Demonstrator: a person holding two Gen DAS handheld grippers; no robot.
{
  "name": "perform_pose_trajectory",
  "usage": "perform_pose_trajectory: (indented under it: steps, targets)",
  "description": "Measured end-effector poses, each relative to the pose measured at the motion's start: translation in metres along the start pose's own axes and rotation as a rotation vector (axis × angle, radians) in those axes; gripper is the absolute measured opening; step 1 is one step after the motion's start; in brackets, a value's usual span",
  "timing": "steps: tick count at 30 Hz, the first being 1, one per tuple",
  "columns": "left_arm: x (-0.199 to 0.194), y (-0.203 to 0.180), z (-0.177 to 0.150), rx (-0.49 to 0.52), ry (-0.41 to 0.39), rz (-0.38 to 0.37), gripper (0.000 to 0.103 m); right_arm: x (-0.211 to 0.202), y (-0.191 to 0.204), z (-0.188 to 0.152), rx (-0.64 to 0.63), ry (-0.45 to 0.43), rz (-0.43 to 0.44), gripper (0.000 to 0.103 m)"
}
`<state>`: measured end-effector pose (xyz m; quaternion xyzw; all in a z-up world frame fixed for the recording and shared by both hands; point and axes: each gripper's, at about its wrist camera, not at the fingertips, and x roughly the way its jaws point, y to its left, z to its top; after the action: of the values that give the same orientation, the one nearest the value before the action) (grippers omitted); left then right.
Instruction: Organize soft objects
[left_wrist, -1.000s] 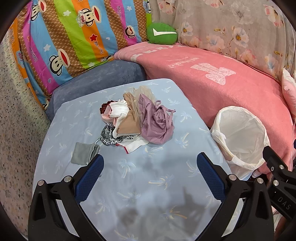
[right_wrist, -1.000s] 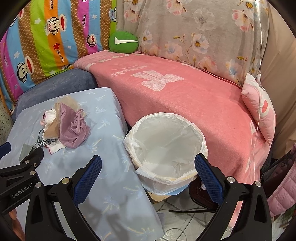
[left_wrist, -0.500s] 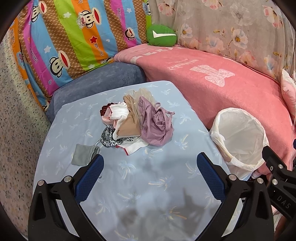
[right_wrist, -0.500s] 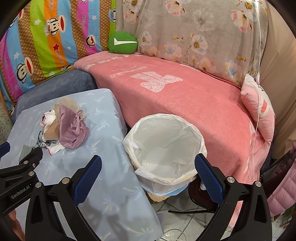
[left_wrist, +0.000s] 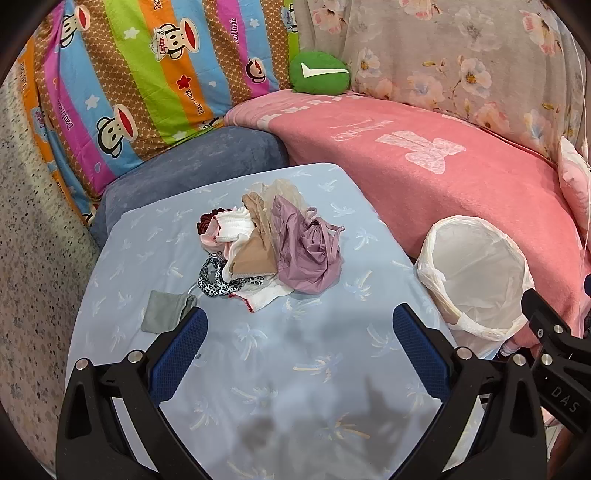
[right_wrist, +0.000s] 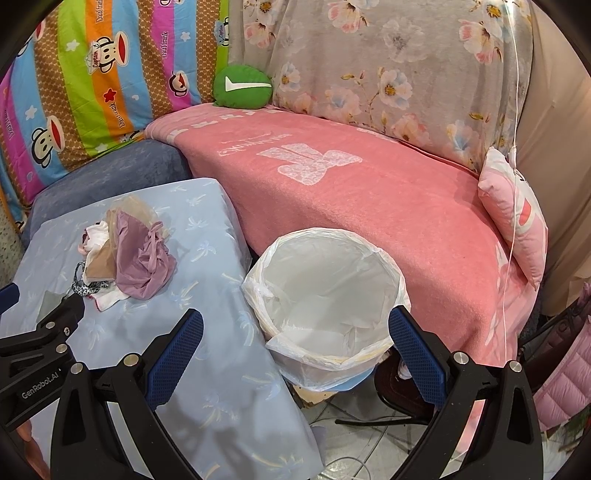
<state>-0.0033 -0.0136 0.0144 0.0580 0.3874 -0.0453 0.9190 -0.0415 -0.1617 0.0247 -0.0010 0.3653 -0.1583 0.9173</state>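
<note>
A heap of small garments (left_wrist: 266, 251) lies mid-table on the light blue palm-print cloth (left_wrist: 280, 369); a mauve piece (left_wrist: 306, 254) is its right side, with white, beige and leopard-print pieces to the left. A folded grey cloth (left_wrist: 164, 310) lies apart at the left. My left gripper (left_wrist: 295, 341) hovers open over the table, short of the heap, holding nothing. In the right wrist view the heap (right_wrist: 129, 258) is at the left, and my right gripper (right_wrist: 295, 341) stands open above the white-lined bin (right_wrist: 325, 291), empty.
The lined bin (left_wrist: 476, 280) stands off the table's right edge against a pink-blanketed sofa (left_wrist: 443, 177). A green cushion (left_wrist: 319, 72) and striped monkey-print bedding (left_wrist: 147, 74) sit behind. A pink pillow (right_wrist: 517, 218) lies at the right; chair legs and tiled floor (right_wrist: 351, 439) show below.
Both views have shifted slightly, so the heap and bin sit a little lower in frame. Both grippers stay open and nothing has been picked up.
</note>
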Motion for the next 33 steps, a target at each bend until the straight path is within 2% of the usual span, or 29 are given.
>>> perform_pose_trajectory:
  steps: [33]
  targets:
    - [0.0067, -0.0056, 0.0039, 0.003, -0.001, -0.021, 0.096, 0.0027, -0.0029, 0.0060, 0.009, -0.004, -0.015, 0.097]
